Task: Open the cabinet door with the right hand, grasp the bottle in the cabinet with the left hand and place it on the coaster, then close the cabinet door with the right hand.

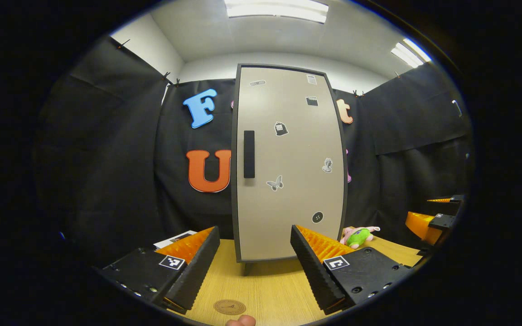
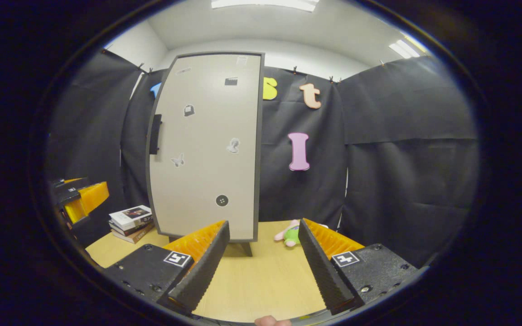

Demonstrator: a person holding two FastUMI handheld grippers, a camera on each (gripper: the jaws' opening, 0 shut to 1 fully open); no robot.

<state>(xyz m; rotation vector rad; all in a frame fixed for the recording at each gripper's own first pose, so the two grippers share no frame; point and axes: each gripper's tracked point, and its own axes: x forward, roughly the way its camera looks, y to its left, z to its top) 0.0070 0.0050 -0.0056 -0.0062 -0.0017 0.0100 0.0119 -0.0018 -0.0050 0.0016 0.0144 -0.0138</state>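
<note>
— Left gripper view first: what do we have in front of us?

— We see the cabinet standing upright on the table, its door shut flat against the frame. A dark handle runs vertically near the door's left edge, and several small stickers dot the panel.

— Can we tell what is inside it?

— No. With the door closed the interior is hidden, so we cannot see the bottle or say where in the cabinet it sits.

— And the coaster?

— The coaster lies flat on the near part of the table, between the two fingers of the left gripper, close to the bottom edge. It carries nothing.

— How is that gripper set?

— Its fingers stand wide apart with nothing between them but bare table. It is apart from the cabinet.

— What else do we see there?

— A plush toy lies on the table just right of the cabinet's base. At the far right edge we see the right gripper, too partial to judge from here.

— And in the right gripper view?

— There we see the right gripper with its fingers also spread, holding nothing, short of the cabinet, which stands to the left. The handle is on the door's far left edge. The plush toy lies by the cabinet's right foot, and a stack of books sits on the table to the left. The left gripper shows at the left edge.
</note>
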